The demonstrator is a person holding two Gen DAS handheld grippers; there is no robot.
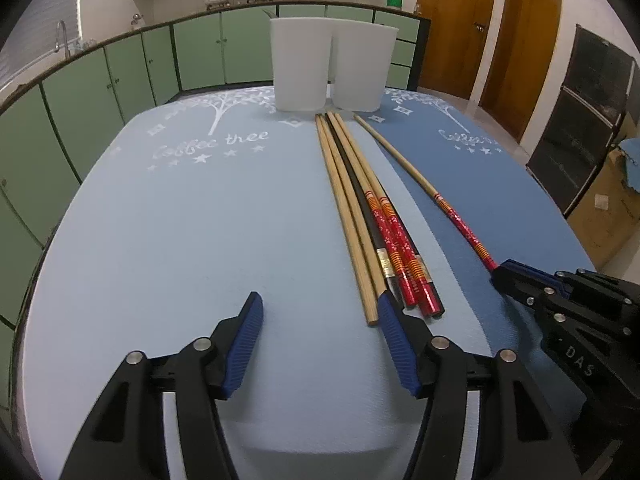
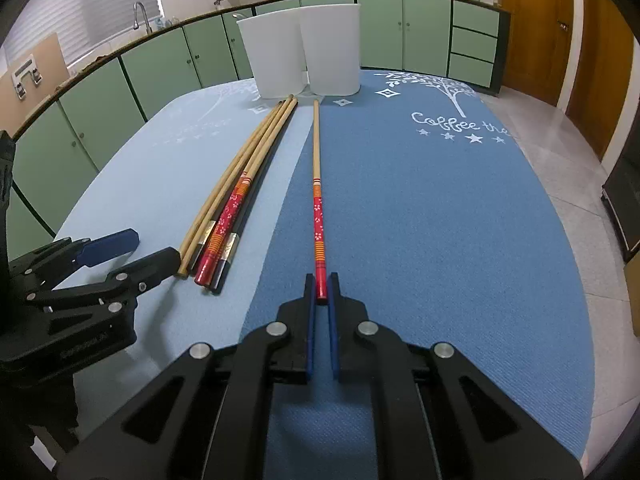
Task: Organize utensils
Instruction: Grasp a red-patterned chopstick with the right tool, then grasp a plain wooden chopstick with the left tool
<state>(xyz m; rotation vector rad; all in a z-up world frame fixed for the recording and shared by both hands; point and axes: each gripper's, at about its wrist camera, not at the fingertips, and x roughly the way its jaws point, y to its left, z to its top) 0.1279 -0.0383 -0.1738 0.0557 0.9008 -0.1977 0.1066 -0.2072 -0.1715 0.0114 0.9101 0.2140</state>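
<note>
Blue cloth in two shades was seen spread over the counter (image 2: 440, 240), and two white containers (image 1: 332, 64) were stood side by side at its far edge; these are taken as the landmark. Nothing could be seen standing up out of either one, though their insides were hidden.

Furthest left of the containers, and nearest the camera, the left gripper (image 1: 320, 344) was held with its jaws released and nothing between them; its right pad was placed just beside the near ends of the bundle of chopsticks (image 1: 372, 224). That bundle, made up of plain wooden, black and red-patterned sticks, was laid in front of the containers with its tips almost touching their bases.

To the right of the bundle, a single chopstick (image 2: 317, 184) with a red patterned handle was laid apart from the rest, also pointing towards the containers. Its near end was clenched between the jaws of the right gripper (image 2: 321, 292), while its length was seen to lie along the cloth.

The task was judged to be at an early stage: one stick had been grasped but not yet lifted, none was seen sorted into the containers, and the whole bundle was left to be dealt with.
</note>
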